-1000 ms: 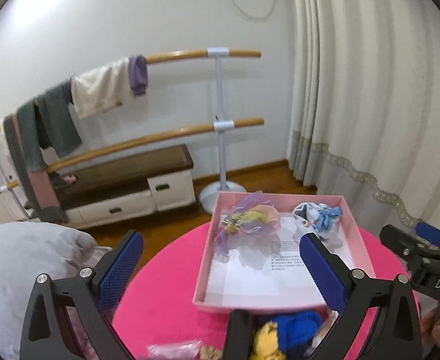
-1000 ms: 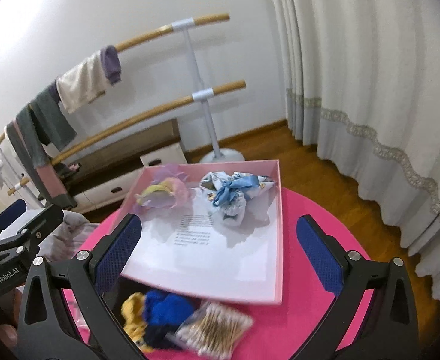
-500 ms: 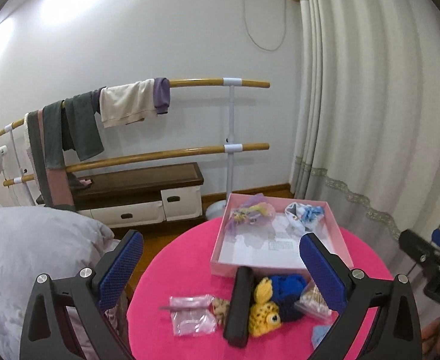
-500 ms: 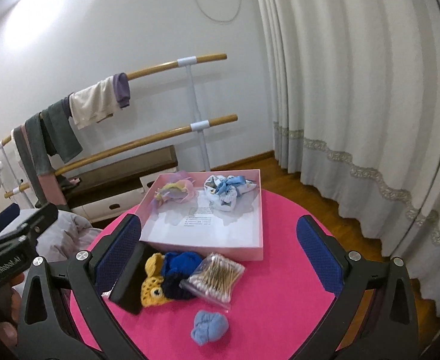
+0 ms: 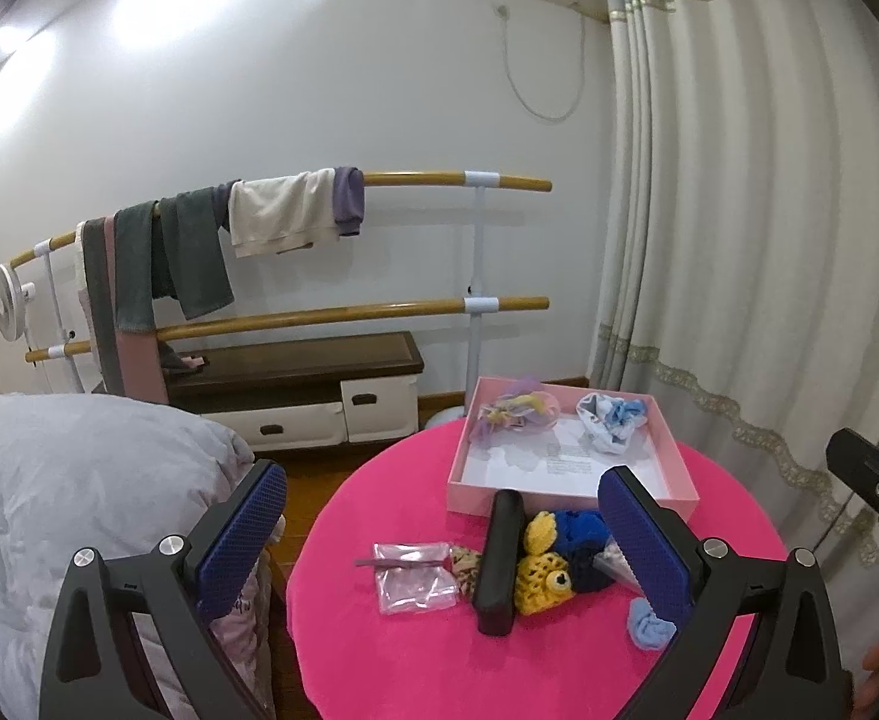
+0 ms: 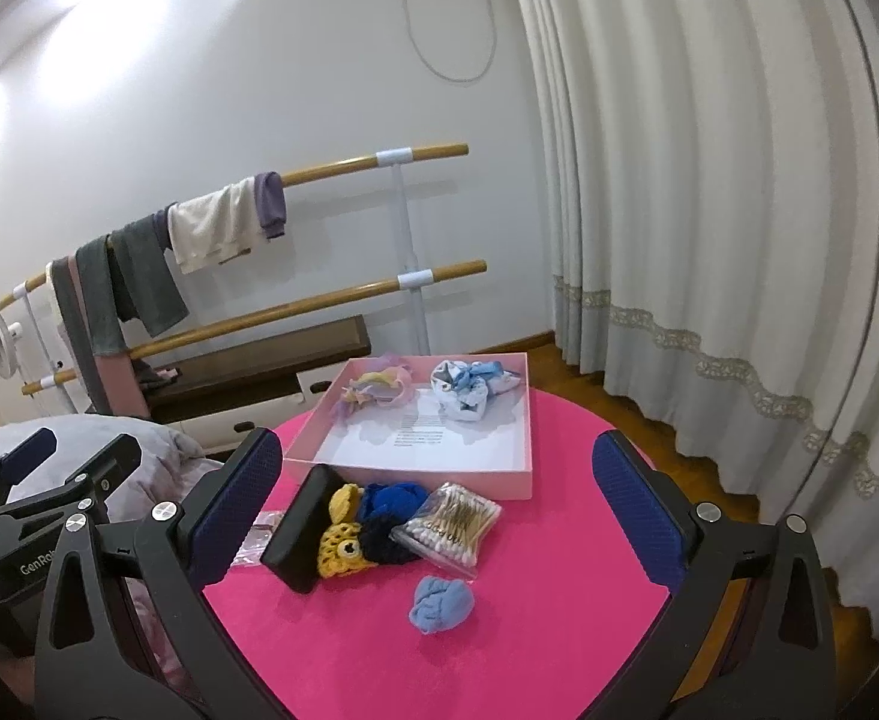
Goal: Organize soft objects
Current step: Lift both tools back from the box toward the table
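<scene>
Both the left gripper [image 5: 445, 531] and right gripper [image 6: 436, 492] gape wide, empty. The pink box [image 6: 415, 471] sits mid-frame by the round table's [image 6: 559, 588] far edge; bare pink cloth fills the lower right.

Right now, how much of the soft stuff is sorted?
Done: two scrunchies, a purple one and a blue-white one, lie in the pink box. In hand: nothing; the left gripper and right gripper are open and empty. Left on the table: the yellow knit toy, the blue knit piece and the light blue ball.
</scene>
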